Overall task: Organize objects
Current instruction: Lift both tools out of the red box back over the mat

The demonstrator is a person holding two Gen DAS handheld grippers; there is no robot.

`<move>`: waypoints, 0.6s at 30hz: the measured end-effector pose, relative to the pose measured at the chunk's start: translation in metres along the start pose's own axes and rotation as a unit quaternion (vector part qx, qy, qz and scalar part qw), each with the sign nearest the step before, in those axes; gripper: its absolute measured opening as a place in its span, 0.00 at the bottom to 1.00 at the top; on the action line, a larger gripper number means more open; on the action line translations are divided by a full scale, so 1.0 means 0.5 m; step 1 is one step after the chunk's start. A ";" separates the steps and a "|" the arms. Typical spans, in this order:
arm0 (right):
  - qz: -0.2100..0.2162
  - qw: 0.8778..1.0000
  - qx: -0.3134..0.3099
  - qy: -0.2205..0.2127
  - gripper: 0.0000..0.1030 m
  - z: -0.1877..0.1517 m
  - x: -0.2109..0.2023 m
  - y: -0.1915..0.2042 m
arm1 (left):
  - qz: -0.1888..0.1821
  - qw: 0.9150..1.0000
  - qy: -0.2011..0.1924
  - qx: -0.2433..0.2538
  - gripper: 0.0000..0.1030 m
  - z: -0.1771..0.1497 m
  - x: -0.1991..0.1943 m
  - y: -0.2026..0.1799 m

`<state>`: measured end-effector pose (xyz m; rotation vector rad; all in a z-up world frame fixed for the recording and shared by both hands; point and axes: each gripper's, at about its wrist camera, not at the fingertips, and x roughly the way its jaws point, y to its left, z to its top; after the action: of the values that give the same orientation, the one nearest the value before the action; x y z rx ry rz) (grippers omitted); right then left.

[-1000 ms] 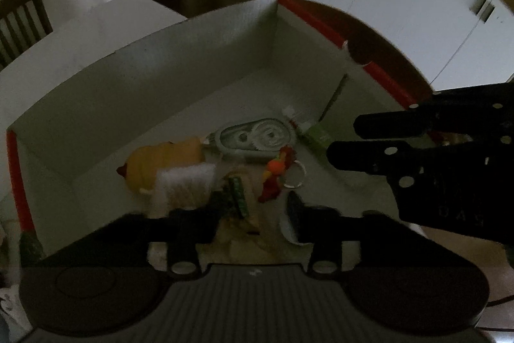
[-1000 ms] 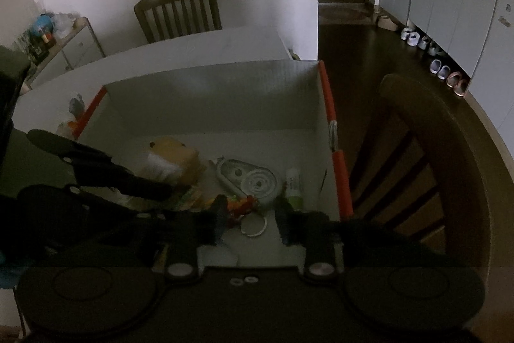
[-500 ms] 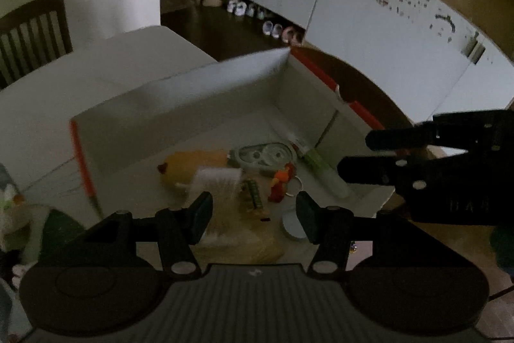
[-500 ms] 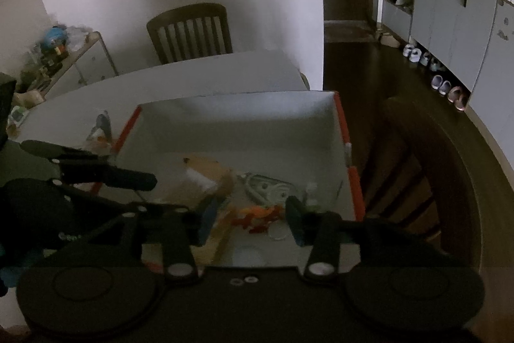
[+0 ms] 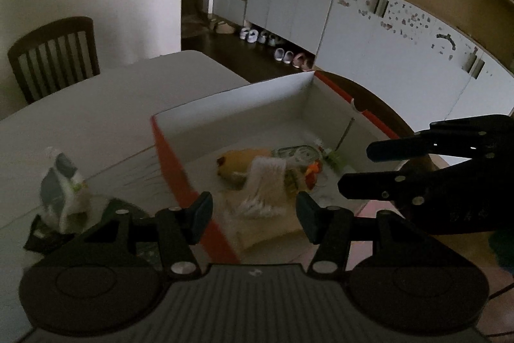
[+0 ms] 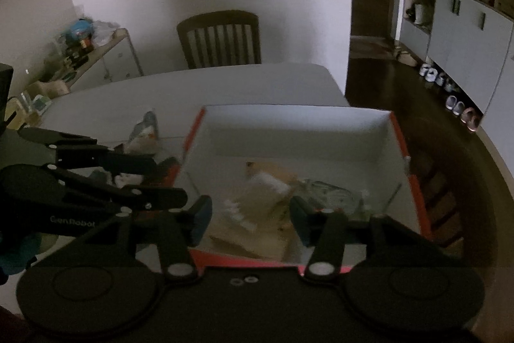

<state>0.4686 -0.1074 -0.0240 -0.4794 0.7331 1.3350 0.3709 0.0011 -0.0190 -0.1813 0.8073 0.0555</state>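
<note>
One white box with orange rim on the pale desk, mid-frame, beyond both tools. Left tool low in frame, jaws apart, nothing between. Right tool likewise apart and empty, jaws just been opening. Inside the box: one yellow plush toy, one white brush, one tape dispenser; smaller bits blurred, uncountable. One crumpled packet lower left, outside the box.
</note>
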 end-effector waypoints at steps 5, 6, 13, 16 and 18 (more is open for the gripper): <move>0.008 1.000 -0.001 0.002 0.58 -0.002 0.006 0.060 | 0.008 1.000 -0.008 -0.007 0.63 -0.030 -0.041 0.044; 0.008 1.000 -0.001 0.003 0.59 -0.003 0.009 0.072 | 0.011 1.000 -0.008 -0.009 0.63 -0.037 -0.050 0.056; 0.006 1.000 -0.001 0.010 0.67 -0.010 0.033 0.147 | 0.023 0.999 -0.009 -0.032 0.69 -0.092 -0.100 0.142; 0.005 1.000 -0.002 0.016 0.70 -0.010 0.047 0.178 | 0.027 0.998 -0.008 -0.049 0.70 -0.114 -0.117 0.181; 0.000 1.000 -0.006 0.019 0.71 -0.010 0.056 0.200 | 0.031 0.998 -0.010 -0.060 0.77 -0.126 -0.126 0.205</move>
<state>0.3718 -0.0724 -0.0384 -0.5159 0.7578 1.3343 0.2702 0.0916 -0.0306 -0.2680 0.7907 0.1640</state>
